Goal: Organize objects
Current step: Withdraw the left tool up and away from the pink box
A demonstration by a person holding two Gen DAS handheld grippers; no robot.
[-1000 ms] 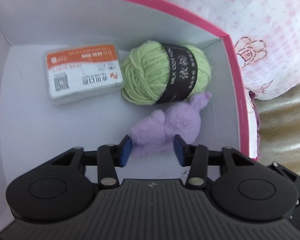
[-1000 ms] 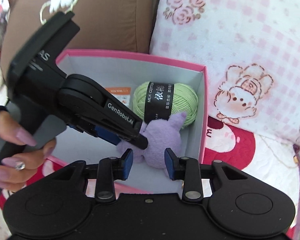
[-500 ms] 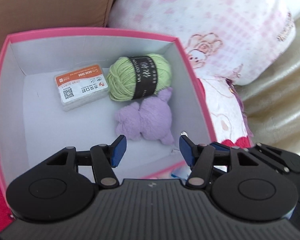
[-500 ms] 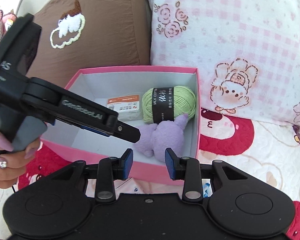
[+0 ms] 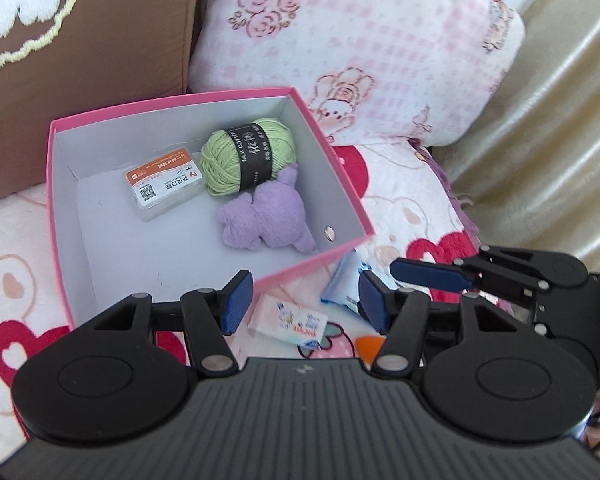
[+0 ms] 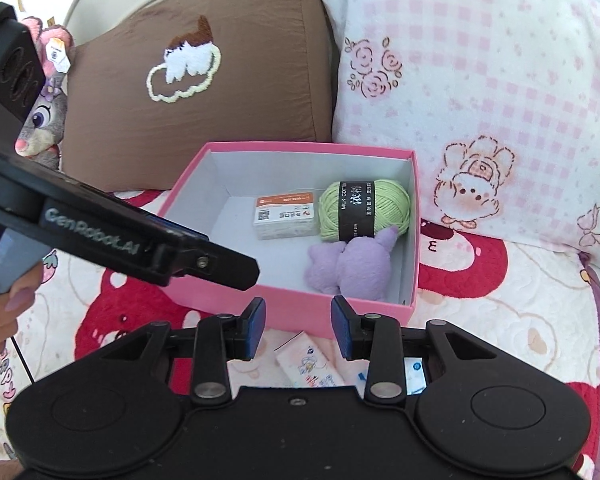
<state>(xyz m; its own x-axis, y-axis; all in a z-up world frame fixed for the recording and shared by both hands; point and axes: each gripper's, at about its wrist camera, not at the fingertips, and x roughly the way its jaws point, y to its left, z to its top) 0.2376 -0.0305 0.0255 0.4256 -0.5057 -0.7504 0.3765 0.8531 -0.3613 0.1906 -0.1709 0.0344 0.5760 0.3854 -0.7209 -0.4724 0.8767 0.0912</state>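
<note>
Right wrist | left gripper (image 6: pixel 236 270): "GenRobot.AI" | yarn (image 6: pixel 364 210) band: "MILK COTTON"

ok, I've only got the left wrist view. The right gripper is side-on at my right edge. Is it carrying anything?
Observer: No. In the right wrist view the right gripper has its pads apart and nothing between them.
Operator: Anything past the brown pillow, off my left edge?
Observer: Yes. A grey rabbit plush sits upright beside the brown pillow, with a paper tag by its ear.
Operator: And what is behind the left gripper?
Observer: A hand wraps the handle of the left gripper at the left edge of the right wrist view.
</note>
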